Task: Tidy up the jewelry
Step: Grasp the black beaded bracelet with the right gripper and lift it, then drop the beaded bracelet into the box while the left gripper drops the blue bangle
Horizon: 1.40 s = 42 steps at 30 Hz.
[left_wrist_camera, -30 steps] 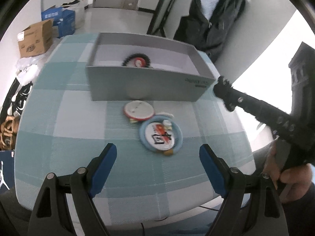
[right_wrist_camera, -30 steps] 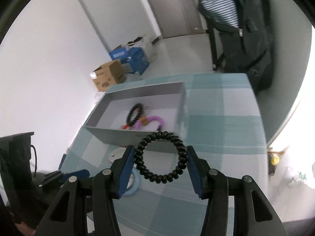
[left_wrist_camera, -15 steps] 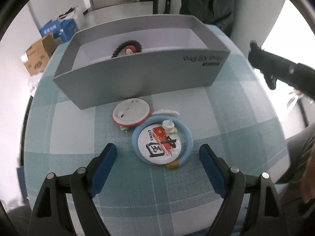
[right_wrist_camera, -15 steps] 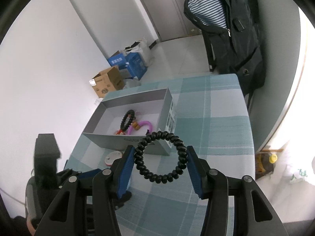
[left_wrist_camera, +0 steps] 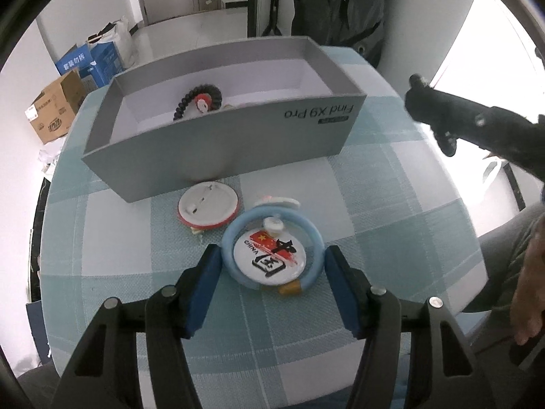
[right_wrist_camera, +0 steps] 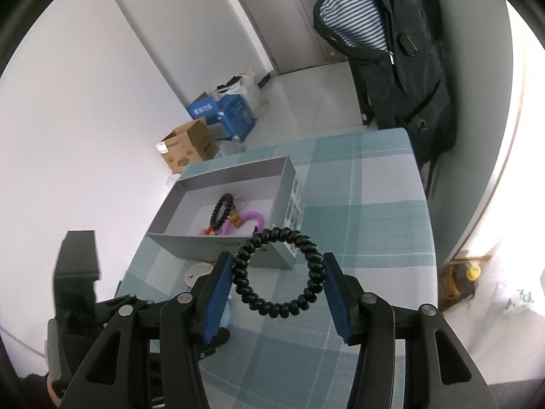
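Bangle (left_wrist_camera: 272, 248), light blue plastic ring with an orange bit at its near edge, lies flat on the desk (left_wrist_camera: 391, 184) just in front of the grey box (left_wrist_camera: 218, 143), ringed around a white CHINA badge (left_wrist_camera: 269, 252) that sits inside it. Left gripper (left_wrist_camera: 270, 284) straddles it: jaws have just been closing, one blue pad at each outer side of the ring, very near or just touching, no firm squeeze visible, so I count it as not yet gripping. Bangle looks light, rigid and smooth, so likely slippery; best taken across its widest span on the outer rim, pads square to it, or it may pop out sideways. Badge inside is loose and will probably stay on the desk when the ring lifts. A second badge (left_wrist_camera: 207, 206) lies face down just beside it, touching the box wall or nearly. Right gripper (right_wrist_camera: 277, 284) is clenched on a black coil hair tie (right_wrist_camera: 277, 272), pads pressing its two sides, held up above the desk. Tie is soft, springy and light, gives under pressure, no risk of breaking. Box already holds a black bead bracelet (right_wrist_camera: 221, 209) and a purple ring (right_wrist_camera: 250, 221).
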Each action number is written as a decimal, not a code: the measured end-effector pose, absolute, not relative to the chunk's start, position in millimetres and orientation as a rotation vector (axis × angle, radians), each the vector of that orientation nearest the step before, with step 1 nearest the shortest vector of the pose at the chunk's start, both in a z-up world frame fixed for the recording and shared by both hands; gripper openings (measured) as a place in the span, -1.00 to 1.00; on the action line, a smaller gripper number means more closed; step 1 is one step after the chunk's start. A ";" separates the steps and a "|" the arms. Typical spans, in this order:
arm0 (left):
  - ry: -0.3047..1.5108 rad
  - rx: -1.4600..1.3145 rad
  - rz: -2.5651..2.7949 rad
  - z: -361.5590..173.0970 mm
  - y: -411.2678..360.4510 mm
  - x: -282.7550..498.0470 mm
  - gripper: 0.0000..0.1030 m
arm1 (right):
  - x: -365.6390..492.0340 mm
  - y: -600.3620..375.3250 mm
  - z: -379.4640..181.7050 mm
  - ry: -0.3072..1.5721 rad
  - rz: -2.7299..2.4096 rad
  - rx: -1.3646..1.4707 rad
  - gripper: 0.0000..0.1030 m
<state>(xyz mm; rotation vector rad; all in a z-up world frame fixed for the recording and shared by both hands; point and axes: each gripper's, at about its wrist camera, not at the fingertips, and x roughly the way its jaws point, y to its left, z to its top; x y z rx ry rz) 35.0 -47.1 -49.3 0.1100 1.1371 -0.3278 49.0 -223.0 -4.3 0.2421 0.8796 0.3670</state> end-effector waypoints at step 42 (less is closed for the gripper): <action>0.962 -0.131 -0.378 4.2 12.2 100.5 0.11 | 99.3 -170.2 13.4 0.896 0.489 0.259 -0.02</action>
